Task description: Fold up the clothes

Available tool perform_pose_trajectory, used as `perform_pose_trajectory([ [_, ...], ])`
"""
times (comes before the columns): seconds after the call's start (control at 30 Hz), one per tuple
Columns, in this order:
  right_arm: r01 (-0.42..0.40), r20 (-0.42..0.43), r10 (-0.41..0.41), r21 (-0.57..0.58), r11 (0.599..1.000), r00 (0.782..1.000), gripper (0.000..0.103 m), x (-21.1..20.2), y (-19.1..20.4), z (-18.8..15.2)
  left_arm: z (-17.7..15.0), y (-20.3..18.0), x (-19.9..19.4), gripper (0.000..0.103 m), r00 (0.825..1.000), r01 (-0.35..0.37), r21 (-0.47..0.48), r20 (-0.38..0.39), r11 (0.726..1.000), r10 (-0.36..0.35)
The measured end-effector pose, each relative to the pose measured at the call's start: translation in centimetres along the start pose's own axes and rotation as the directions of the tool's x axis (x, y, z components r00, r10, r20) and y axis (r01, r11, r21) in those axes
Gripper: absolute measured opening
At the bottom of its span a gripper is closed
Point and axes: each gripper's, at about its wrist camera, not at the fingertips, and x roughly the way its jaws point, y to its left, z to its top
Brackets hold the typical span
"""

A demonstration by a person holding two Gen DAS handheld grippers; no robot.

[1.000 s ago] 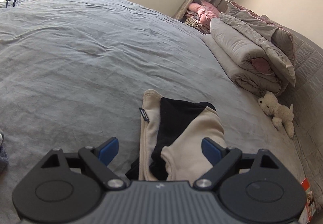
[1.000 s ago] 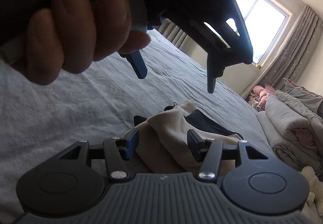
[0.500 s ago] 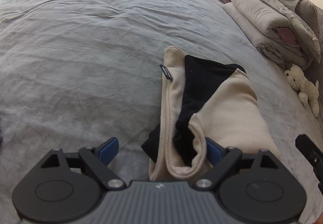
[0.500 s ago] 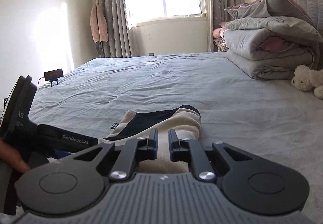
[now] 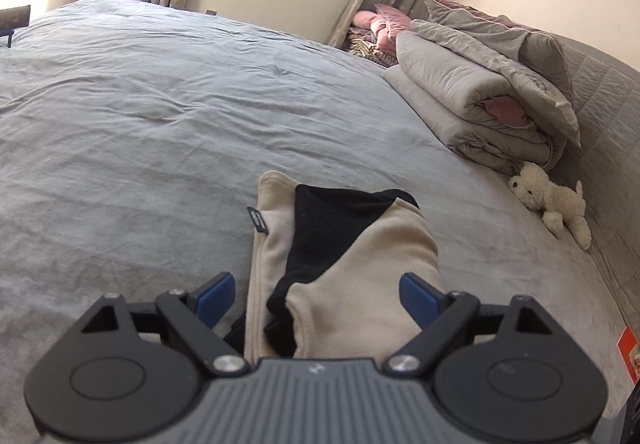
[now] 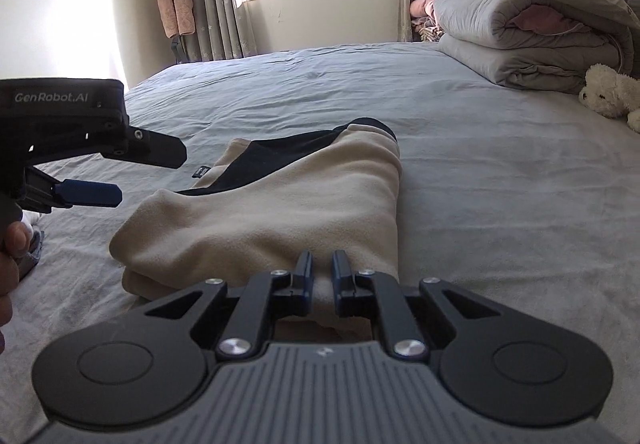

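Observation:
A beige and black garment [image 5: 360,256] lies folded in a long bundle on the grey bed [image 5: 160,124]. My left gripper [image 5: 316,294] is open, its blue pads [image 5: 214,296] standing on either side of the bundle's near end without touching it. In the right wrist view the same garment [image 6: 280,212] runs away from me. My right gripper [image 6: 321,264] is shut on its near beige edge, with cloth pinched in the narrow slit. The left gripper [image 6: 120,176] hovers at the left of the bundle, held by a hand [image 6: 12,244].
Folded grey duvets [image 5: 480,104] [image 6: 520,32] are stacked by the headboard at the right, with a white plush toy [image 5: 548,200] [image 6: 608,92] in front of them. A small grey cloth [image 6: 32,252] lies at the left. A window and curtains are behind the bed.
My right gripper has swung from beneath the left one to the garment's near edge and shut on it. My left gripper dipped toward the bundle, then pulled back, still open.

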Motion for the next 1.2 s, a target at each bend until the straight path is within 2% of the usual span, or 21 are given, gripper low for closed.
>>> perform_pose_trajectory([
  [0.07,0.016,0.006,-0.016,-0.017,1.0,1.0,0.012,-0.1,0.4,-0.1,-0.4,-1.1,0.3,0.09,1.0,-0.009,0.054,0.003,0.999,0.009],
  [0.13,0.032,0.007,-0.032,-0.043,0.999,0.999,0.012,-0.2,0.8,-0.2,-1.0,-1.3,1.8,0.09,0.991,-0.117,0.109,-0.053,0.987,0.123],
  [0.17,0.033,0.004,-0.032,-0.052,0.998,0.999,0.012,-0.2,0.9,-0.1,-1.3,-0.9,2.2,0.091,0.989,-0.128,0.108,-0.066,0.986,0.136],
  [0.27,0.023,-0.013,-0.024,-0.056,0.998,1.0,0.012,-0.1,0.6,0.2,-1.4,0.9,2.6,0.092,0.991,-0.081,-0.012,-0.109,0.997,0.079],
  [0.4,0.012,-0.035,-0.013,-0.038,0.999,0.999,0.012,-0.8,0.1,1.3,-1.7,2.5,2.9,0.092,0.989,-0.04,-0.11,-0.148,0.993,0.024],
  [0.43,0.012,-0.034,-0.013,-0.032,0.999,0.999,0.013,-1.2,0.0,1.6,-1.8,2.4,2.8,0.092,0.989,-0.042,-0.108,-0.147,0.993,0.026],
  [0.47,0.024,-0.028,-0.024,-0.025,0.999,0.999,0.022,-1.4,-0.2,1.9,-1.9,2.3,2.7,0.092,0.989,-0.045,-0.105,-0.147,0.993,0.029],
  [0.5,0.039,-0.021,-0.039,-0.018,0.999,0.999,0.024,-1.7,-0.3,2.2,-2.0,2.1,2.7,0.092,0.989,-0.049,-0.102,-0.146,0.994,0.034],
  [0.63,0.063,-0.016,-0.063,0.019,0.998,0.998,0.026,-1.6,-1.4,2.8,-2.2,1.8,2.6,0.092,0.989,-0.052,-0.097,-0.145,0.994,0.038],
  [0.7,0.051,-0.057,-0.048,0.041,0.998,0.997,0.027,-0.6,-1.8,2.2,-2.1,1.8,2.7,0.092,0.988,-0.053,-0.097,-0.148,0.994,0.038],
  [0.8,0.064,-0.046,-0.062,0.038,0.997,0.997,0.032,0.3,-1.9,0.5,-2.0,1.7,2.7,0.092,0.988,-0.057,-0.091,-0.149,0.994,0.043],
  [1.03,0.048,-0.06,-0.045,0.05,0.998,0.997,0.035,0.0,-2.4,0.7,-2.1,1.8,2.8,0.092,0.988,-0.057,-0.09,-0.147,0.994,0.043],
  [1.2,0.025,-0.071,-0.015,0.15,0.988,0.997,0.043,0.1,-3.8,0.4,-2.0,1.8,2.9,0.092,0.988,-0.056,-0.093,-0.15,0.994,0.042],
])
